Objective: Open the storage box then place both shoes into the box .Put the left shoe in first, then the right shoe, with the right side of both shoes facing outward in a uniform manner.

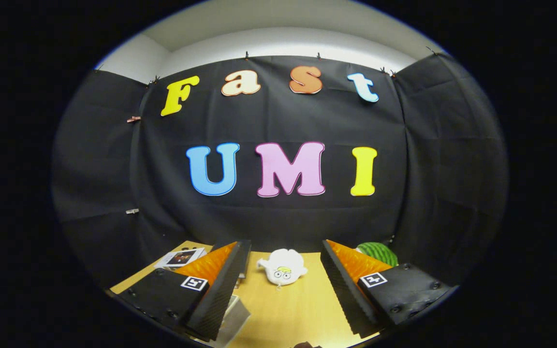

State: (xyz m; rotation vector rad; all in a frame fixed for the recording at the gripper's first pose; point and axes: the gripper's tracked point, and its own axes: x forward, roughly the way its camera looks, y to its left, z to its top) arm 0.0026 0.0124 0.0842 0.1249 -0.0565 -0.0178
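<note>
- Gripper (282,249) jaws are standing apart, gripping nothing.
- White toy (282,268) is lying on the counter (288,314) between and beyond them.
- Clear box (234,316) corner is showing under the left jaw; contents cannot be told.

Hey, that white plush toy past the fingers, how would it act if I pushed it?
The white plush toy looks soft, so it would probably squash and slide on the smooth wooden table rather than roll. It seems light. The open gripper holds nothing.
</note>
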